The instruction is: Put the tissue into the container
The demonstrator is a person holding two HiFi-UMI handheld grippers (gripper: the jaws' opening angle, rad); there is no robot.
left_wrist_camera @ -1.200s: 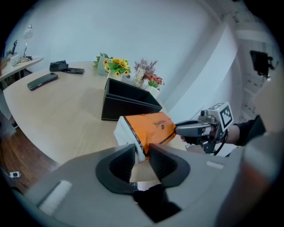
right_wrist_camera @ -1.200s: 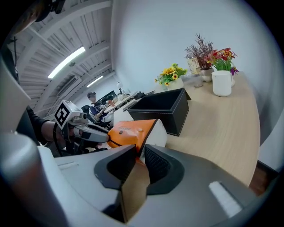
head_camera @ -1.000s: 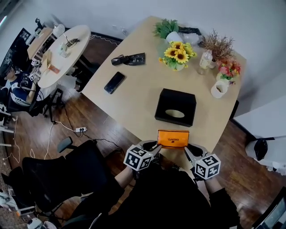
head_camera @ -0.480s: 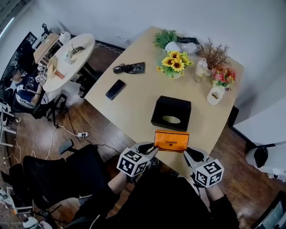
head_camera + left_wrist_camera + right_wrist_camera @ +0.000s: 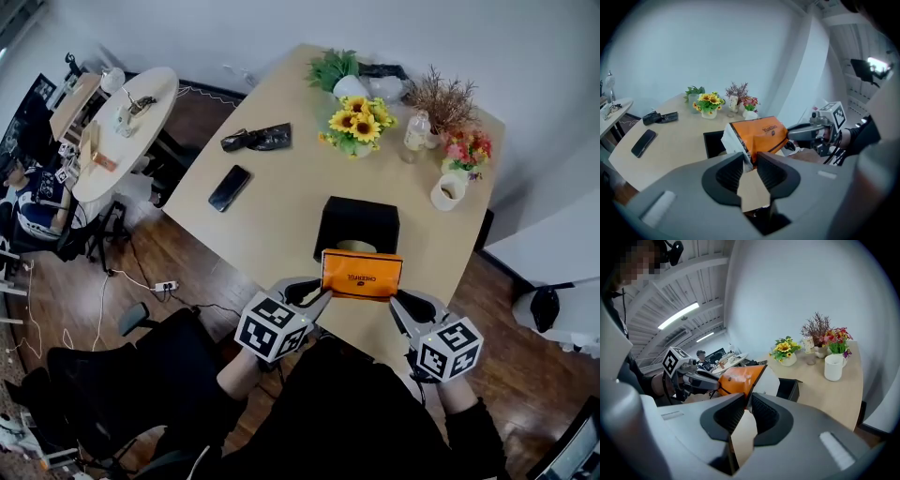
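while both grippers are clamped on it, the orange tissue pack (image 5: 362, 274) hangs level in the air over the near edge of the tabletop (image 5: 281, 202), its long printed side facing up. the left gripper (image 5: 317, 297) has its jaws closed on the pack's left end, where the left gripper view shows the white end flap pinched between the dark pads. the right gripper (image 5: 397, 303) is closed on the opposite end, its pads squeezing the thin edge of the wrapper.

from the head view the pack overlaps the near wall of the black container (image 5: 356, 223), a square open-topped box that sits on the tabletop toward the near edge, right of the middle. something pale shows inside it just behind the pack; what it is cannot be made out. the pack is outside the box and does not rest in it.

farther out, a black phone (image 5: 229, 187) lies near the left edge, and a dark pouch (image 5: 256, 139) lies beyond it toward the far left corner. a pot of sunflowers (image 5: 354, 123) stands near the far edge, with a small bottle (image 5: 415, 132) to its right, then pink flowers (image 5: 469, 148) at the right edge. a white mug (image 5: 448, 192) stands by the right edge, in front of the pink flowers and well apart from the container.
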